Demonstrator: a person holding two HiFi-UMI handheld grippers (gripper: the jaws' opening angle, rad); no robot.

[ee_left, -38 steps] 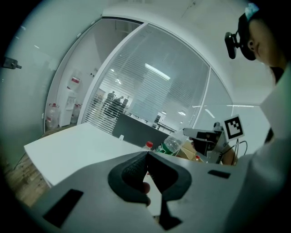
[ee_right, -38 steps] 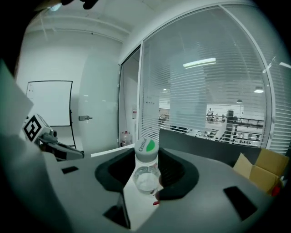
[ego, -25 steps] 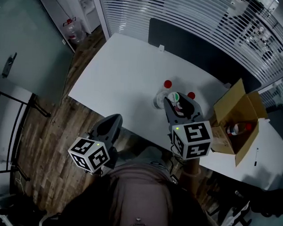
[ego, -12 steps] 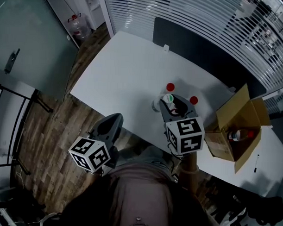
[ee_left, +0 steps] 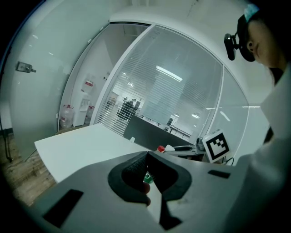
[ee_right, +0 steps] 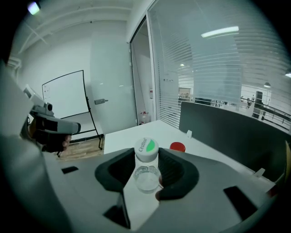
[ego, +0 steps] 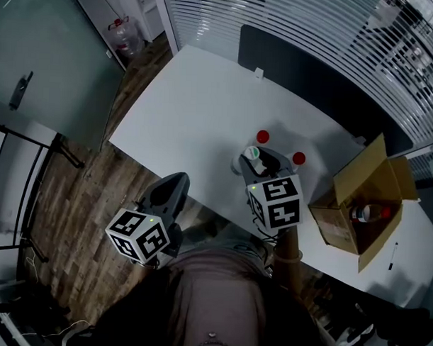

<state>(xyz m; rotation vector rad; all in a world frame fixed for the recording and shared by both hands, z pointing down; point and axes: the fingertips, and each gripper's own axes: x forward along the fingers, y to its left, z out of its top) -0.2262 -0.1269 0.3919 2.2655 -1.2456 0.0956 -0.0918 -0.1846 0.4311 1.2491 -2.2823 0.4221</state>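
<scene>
My right gripper (ego: 258, 159) (ee_right: 146, 155) is shut on the neck of a clear plastic bottle (ee_right: 146, 175) with a white and green cap (ego: 252, 153), over the white table (ego: 190, 104) near its front edge. Two bottles with red caps (ego: 262, 137) (ego: 298, 158) stand just beyond it; one red cap (ee_right: 177, 146) shows past the jaws. My left gripper (ego: 175, 181) (ee_left: 146, 154) hangs off the table's front edge above the wooden floor, its jaws together with nothing in them. In the right gripper view the left gripper (ee_right: 50, 127) sits at far left, in a hand.
An open cardboard box (ego: 350, 209) with a bottle (ego: 367, 211) lying inside stands at the table's right end. A dark panel (ego: 312, 80) runs along the far edge before a blind-covered glass wall. A whiteboard (ee_right: 66, 93) stands at the left.
The right gripper has swung left with the bottle, away from the red caps and nearer the front edge. The left gripper has stayed almost where it was.
</scene>
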